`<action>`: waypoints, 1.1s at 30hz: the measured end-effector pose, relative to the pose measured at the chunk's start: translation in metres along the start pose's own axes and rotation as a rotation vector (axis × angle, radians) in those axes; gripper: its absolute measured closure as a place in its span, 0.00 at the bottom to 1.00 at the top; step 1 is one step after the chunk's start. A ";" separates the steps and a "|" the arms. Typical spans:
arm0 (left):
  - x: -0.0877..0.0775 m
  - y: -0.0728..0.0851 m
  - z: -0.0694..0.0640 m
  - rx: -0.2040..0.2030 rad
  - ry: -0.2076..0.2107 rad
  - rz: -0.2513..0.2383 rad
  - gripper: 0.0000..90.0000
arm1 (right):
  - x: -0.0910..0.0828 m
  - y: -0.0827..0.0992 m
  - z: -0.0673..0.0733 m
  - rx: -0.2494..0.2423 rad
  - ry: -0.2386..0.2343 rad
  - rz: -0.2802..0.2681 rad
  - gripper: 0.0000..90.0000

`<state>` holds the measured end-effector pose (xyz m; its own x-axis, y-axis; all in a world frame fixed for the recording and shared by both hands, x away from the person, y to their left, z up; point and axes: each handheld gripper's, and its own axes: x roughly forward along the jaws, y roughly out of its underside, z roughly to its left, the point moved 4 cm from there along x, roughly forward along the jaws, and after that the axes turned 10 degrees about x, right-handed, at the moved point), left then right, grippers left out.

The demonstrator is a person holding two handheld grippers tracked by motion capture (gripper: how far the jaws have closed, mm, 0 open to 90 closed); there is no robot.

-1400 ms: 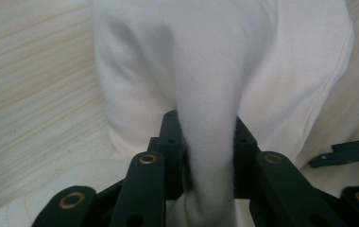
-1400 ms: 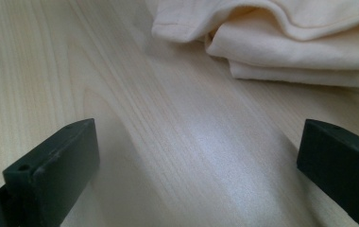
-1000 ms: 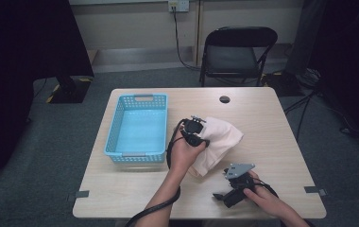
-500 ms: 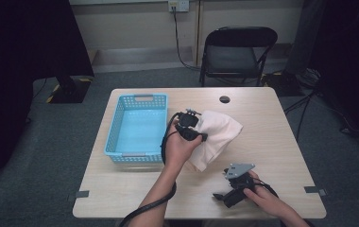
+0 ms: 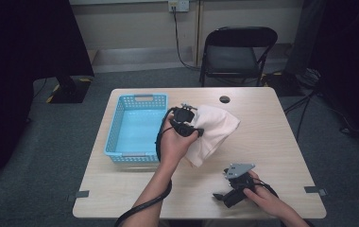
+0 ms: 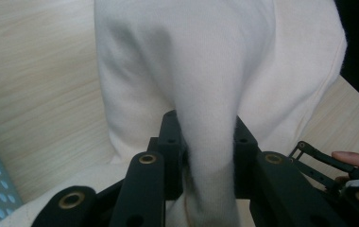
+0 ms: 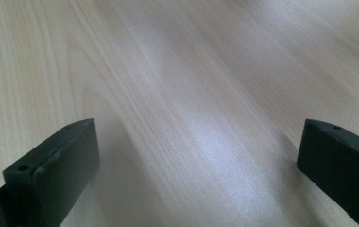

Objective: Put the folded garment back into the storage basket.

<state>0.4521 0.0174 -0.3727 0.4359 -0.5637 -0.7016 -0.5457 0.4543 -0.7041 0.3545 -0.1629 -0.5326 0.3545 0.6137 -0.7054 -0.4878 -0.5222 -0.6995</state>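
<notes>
Currently my left gripper (image 5: 190,124) is clamped on a fold of the white cloth (image 5: 213,130), beside the blue basket (image 5: 135,125); my right gripper (image 5: 228,196) rests wide open on the table (image 5: 267,137).

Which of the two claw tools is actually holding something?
The left gripper, beside the blue basket: its jaws pinch a fold of the white cloth. The right gripper rests near the table's front edge, jaws apart, nothing between them.

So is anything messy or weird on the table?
Nothing is spilled or broken. The cream cloth is bunched up, one fold pinched in the left gripper beside the blue basket. The right gripper rests open on the bare table.
</notes>
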 end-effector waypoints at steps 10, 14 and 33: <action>-0.017 -0.007 0.007 -0.018 -0.003 -0.018 0.82 | 0.000 0.000 0.000 0.000 0.000 0.000 0.00; -0.023 -0.008 0.012 -0.030 -0.006 -0.027 0.82 | 0.000 0.000 0.000 0.000 0.000 0.000 0.00; -0.053 -0.003 0.038 -0.096 -0.075 -0.068 0.82 | 0.000 0.000 0.000 0.000 0.000 0.000 0.00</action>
<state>0.4574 0.0719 -0.3373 0.5244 -0.5364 -0.6613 -0.5777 0.3464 -0.7391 0.3545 -0.1629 -0.5326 0.3544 0.6137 -0.7056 -0.4881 -0.5222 -0.6993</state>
